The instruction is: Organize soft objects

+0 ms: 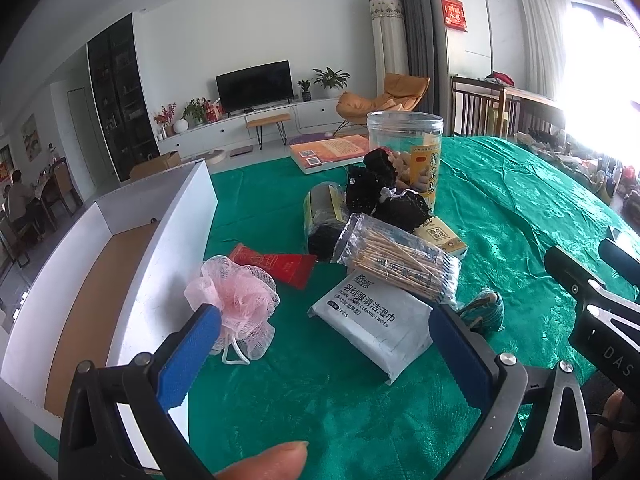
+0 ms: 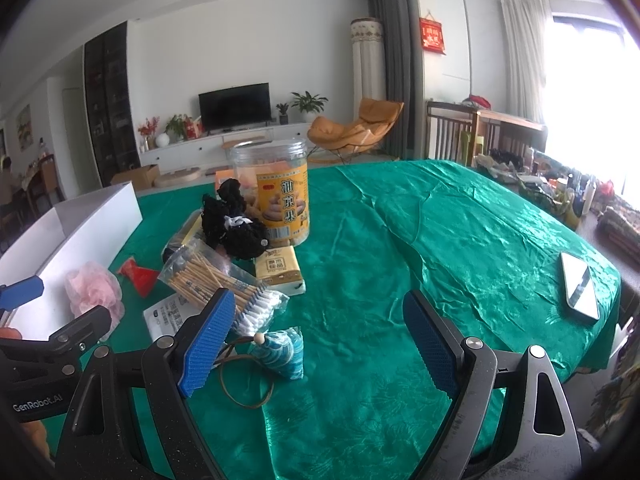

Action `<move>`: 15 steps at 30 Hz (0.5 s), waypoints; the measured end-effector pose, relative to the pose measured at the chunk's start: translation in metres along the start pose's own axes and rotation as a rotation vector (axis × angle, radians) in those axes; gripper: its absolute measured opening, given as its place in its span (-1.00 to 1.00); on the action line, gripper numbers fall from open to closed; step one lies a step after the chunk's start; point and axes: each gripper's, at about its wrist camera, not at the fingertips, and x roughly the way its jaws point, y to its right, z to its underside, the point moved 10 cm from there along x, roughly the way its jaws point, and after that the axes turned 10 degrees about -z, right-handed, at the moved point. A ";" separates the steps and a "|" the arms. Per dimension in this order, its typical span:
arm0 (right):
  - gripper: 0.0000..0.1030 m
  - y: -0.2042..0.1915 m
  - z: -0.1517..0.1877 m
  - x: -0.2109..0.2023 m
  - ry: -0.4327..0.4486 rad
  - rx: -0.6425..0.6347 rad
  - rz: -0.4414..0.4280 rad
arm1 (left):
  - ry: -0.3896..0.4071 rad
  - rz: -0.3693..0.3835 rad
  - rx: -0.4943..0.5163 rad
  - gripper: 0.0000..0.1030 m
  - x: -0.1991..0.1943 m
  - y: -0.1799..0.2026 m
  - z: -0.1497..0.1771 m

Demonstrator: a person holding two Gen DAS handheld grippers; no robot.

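pink mesh puff on green cloth, touching white box wall, 11 o'clock of left gripper | left jaws spread, empty, left pad by puff | wipes pack at 1 o'clock of puff | right gripper jaws spread, empty, blue pouch between

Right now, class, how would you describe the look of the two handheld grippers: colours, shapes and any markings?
The left gripper and right gripper share one design: black angular frames with silver round rivets and two flat fingers faced with ribbed blue pads. White lettering reads "GenRobot.AI" on the left gripper's black body, seen from the right wrist, and "DAS" on the right's, seen from the left wrist. No cables or sleeves show.
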 end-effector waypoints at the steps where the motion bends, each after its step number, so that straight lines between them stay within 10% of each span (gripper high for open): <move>1: 0.71 0.000 0.000 0.000 0.000 0.000 0.000 | 0.002 0.000 0.001 1.00 0.000 0.000 0.000; 15: 0.71 0.000 0.000 -0.001 0.001 -0.004 0.002 | 0.001 -0.006 0.010 1.00 0.001 0.001 0.003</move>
